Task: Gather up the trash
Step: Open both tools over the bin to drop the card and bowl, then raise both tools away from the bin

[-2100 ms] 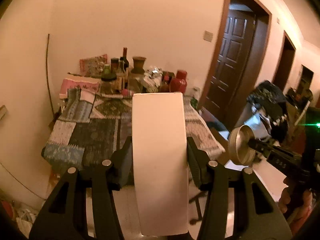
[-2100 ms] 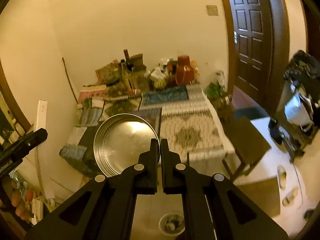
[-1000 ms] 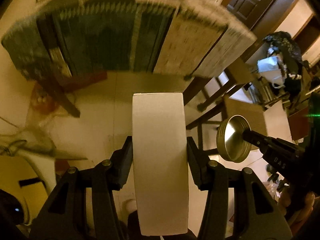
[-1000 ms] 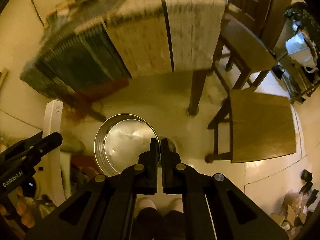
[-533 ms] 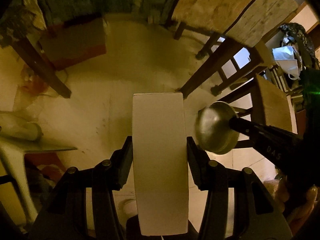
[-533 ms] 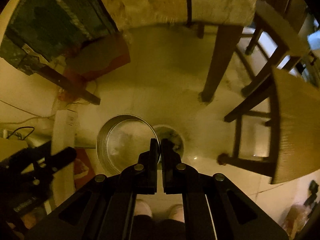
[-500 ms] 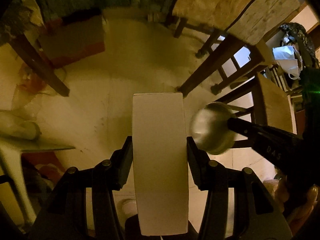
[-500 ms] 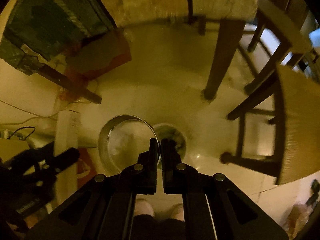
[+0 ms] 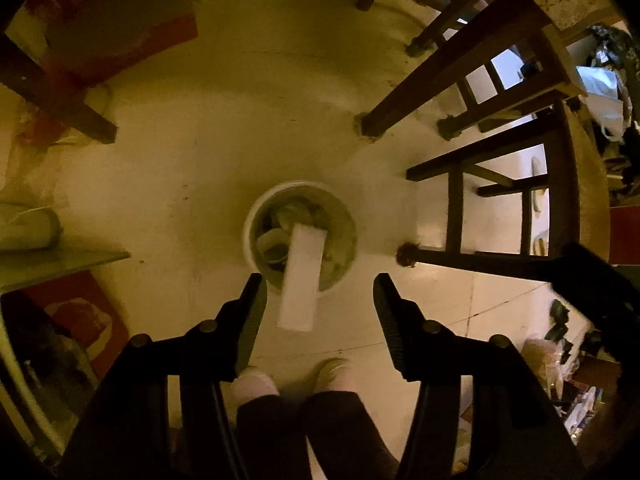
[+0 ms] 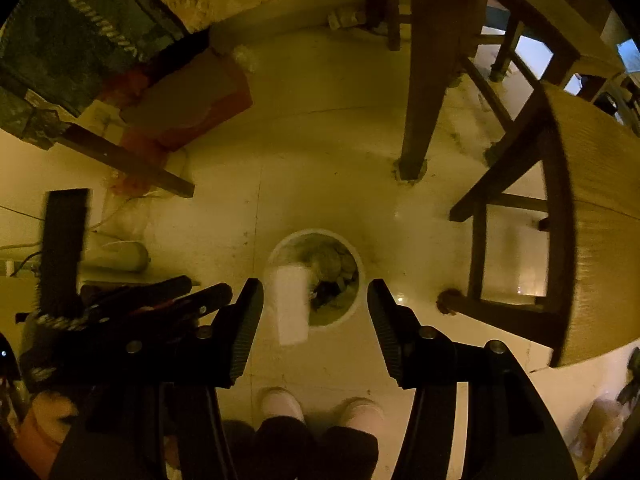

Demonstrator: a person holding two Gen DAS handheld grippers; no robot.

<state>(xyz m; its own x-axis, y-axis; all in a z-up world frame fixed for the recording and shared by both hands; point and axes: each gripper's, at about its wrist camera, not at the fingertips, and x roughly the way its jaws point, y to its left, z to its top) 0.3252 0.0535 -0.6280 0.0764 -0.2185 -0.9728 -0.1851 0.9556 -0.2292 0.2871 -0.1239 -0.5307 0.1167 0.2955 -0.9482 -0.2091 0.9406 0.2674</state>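
Observation:
A round white trash bin stands on the floor below me, holding crumpled trash. It also shows in the right wrist view. A long white box is falling, its far end over the bin's mouth; it shows blurred in the right wrist view. My left gripper is open and empty above the bin. My right gripper is open and empty above the bin too. A round object lies inside the bin; I cannot tell whether it is the metal lid.
A wooden chair stands right of the bin. Table legs rise behind it. A red and white box lies under the table. The person's feet are just in front of the bin. Clutter lies at far right.
Both grippers have opened. The left let go of the white box, which now drops toward the bin. The metal lid has left the right gripper. Both views now point straight down at the bin.

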